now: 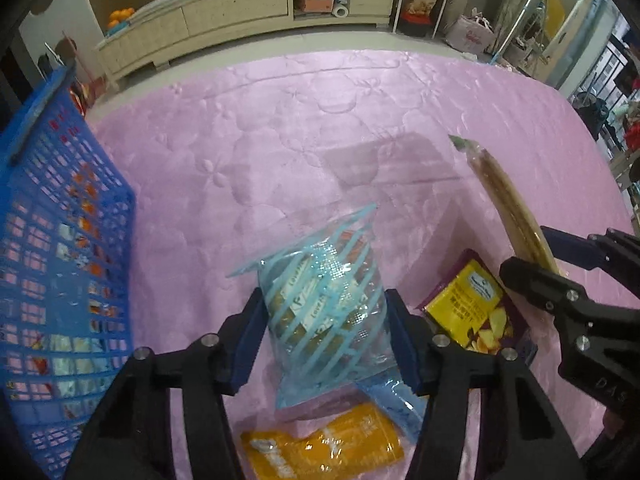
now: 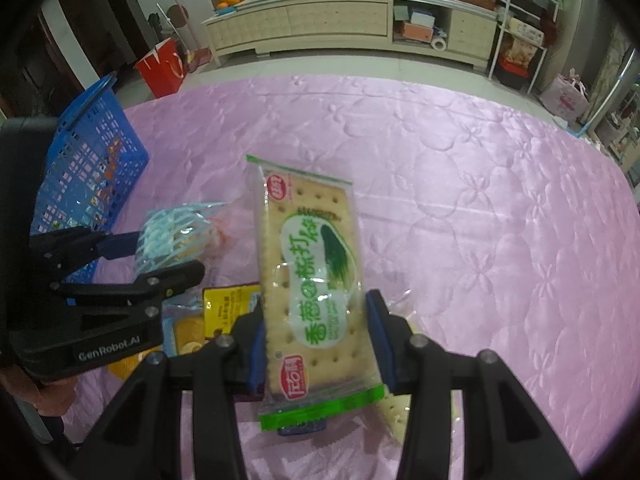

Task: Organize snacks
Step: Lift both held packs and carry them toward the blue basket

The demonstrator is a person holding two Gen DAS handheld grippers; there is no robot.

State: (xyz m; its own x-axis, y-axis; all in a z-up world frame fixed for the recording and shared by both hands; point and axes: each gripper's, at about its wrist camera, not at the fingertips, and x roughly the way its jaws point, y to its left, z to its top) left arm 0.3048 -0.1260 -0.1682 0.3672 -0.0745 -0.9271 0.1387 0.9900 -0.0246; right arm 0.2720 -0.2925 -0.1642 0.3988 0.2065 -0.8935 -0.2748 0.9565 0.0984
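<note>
A clear snack packet with light-blue stripes (image 1: 328,304) sits between the blue pads of my left gripper (image 1: 326,320), which press on its two sides; it rises over the pink cover. In the right wrist view the same packet (image 2: 172,232) shows in the left gripper (image 2: 160,256). My right gripper (image 2: 316,320) is shut on a green-and-white cracker packet (image 2: 312,248), held flat-faced above the cover. From the left wrist view that packet (image 1: 508,208) appears edge-on, slanting up from the right gripper (image 1: 548,258). A blue mesh basket (image 1: 60,240) with several snacks inside stands at the left.
A yellow-and-purple packet (image 1: 468,308) and an orange packet (image 1: 320,444) lie on the pink quilted cover (image 1: 320,120) under the grippers. More crackers (image 2: 400,412) lie beneath the right gripper. A long cabinet (image 2: 340,20) and a red bag (image 2: 160,68) stand beyond the far edge.
</note>
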